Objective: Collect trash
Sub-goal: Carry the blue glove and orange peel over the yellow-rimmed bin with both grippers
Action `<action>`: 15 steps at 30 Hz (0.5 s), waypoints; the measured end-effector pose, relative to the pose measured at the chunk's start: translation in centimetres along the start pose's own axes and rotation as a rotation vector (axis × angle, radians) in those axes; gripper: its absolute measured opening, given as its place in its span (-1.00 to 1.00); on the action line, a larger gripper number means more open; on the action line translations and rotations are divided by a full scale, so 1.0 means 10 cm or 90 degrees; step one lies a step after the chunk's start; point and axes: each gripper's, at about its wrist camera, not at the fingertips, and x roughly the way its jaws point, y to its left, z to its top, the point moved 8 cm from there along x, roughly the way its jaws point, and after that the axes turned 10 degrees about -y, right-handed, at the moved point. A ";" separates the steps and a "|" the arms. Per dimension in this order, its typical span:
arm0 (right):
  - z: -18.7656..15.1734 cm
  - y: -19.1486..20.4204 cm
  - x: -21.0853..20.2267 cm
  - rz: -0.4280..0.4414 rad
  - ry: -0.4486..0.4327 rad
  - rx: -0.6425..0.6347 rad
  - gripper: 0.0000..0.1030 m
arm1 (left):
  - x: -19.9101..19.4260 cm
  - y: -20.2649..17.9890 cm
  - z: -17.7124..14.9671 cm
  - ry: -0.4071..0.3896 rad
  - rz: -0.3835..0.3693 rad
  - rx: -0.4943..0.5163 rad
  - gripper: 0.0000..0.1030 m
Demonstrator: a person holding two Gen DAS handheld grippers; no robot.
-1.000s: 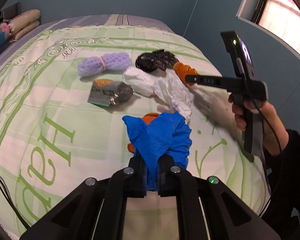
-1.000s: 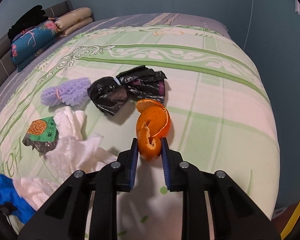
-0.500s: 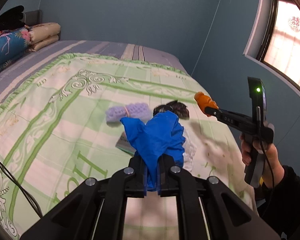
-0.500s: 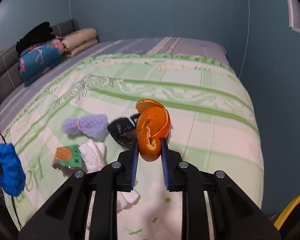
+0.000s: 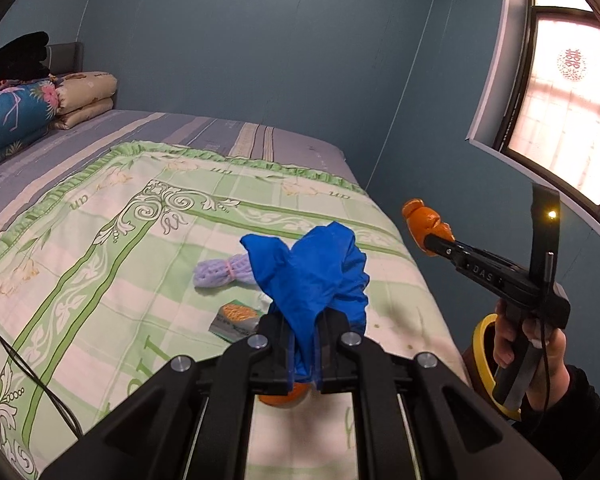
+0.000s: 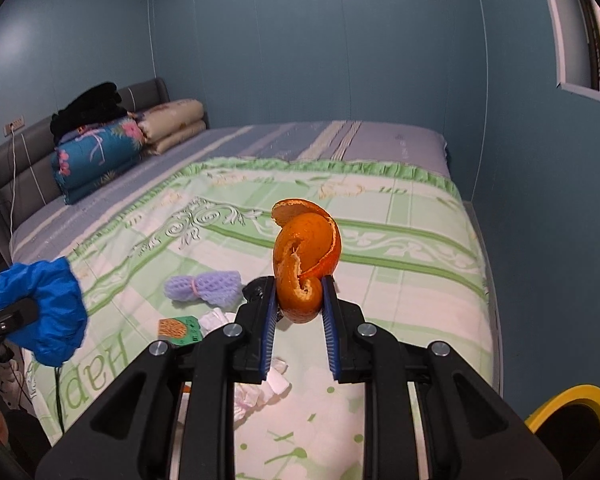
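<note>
My left gripper (image 5: 304, 344) is shut on a crumpled blue glove (image 5: 312, 272), held up above the green patterned bedspread (image 5: 100, 240). My right gripper (image 6: 300, 304) is shut on a curled orange peel (image 6: 306, 256), also lifted off the bed. The left wrist view shows the right gripper (image 5: 426, 236) with the peel (image 5: 422, 216) at the right, in a person's hand. On the bed lie a purple foam net (image 6: 204, 288), a green snack wrapper (image 6: 178, 328), white tissue (image 6: 260, 392) and a black bag (image 6: 252, 292), mostly hidden by my fingers. Another orange scrap (image 5: 284, 396) shows under the left gripper.
A yellow-rimmed bin (image 6: 572, 404) stands beside the bed at the lower right. Folded quilts (image 6: 96, 156) are stacked at the headboard. A black cable (image 5: 20, 360) crosses the bed's left side. Blue walls close in on the far and right sides.
Both grippers have risen off the bed, the left with the blue glove, the right with the orange peel. The trash on the bed now sits lower and farther away in both views.
</note>
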 end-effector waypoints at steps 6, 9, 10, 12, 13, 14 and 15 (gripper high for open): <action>0.12 -0.15 -0.46 -0.004 -0.039 0.010 -0.61 | -0.04 -0.25 0.07 -0.018 -0.017 0.003 -0.89; 0.15 -0.27 -0.66 -0.012 -0.054 0.015 -0.61 | -0.06 -0.38 0.09 -0.023 -0.028 -0.001 -0.89; 0.16 -0.29 -0.71 -0.015 -0.057 0.016 -0.61 | -0.06 -0.43 0.10 -0.025 -0.031 0.000 -0.89; 0.17 -0.36 -0.81 -0.021 -0.065 0.017 -0.61 | -0.06 -0.53 0.11 -0.030 -0.039 0.004 -0.89; 0.18 -0.40 -0.89 -0.026 -0.072 0.017 -0.61 | -0.06 -0.56 0.12 -0.031 -0.043 0.004 -0.89; 0.19 -0.44 -0.94 -0.030 -0.075 0.017 -0.61 | -0.06 -0.61 0.12 -0.032 -0.046 0.005 -0.89; 0.19 -0.48 -1.00 -0.034 -0.078 0.019 -0.61 | -0.05 -0.66 0.13 -0.033 -0.052 0.006 -0.89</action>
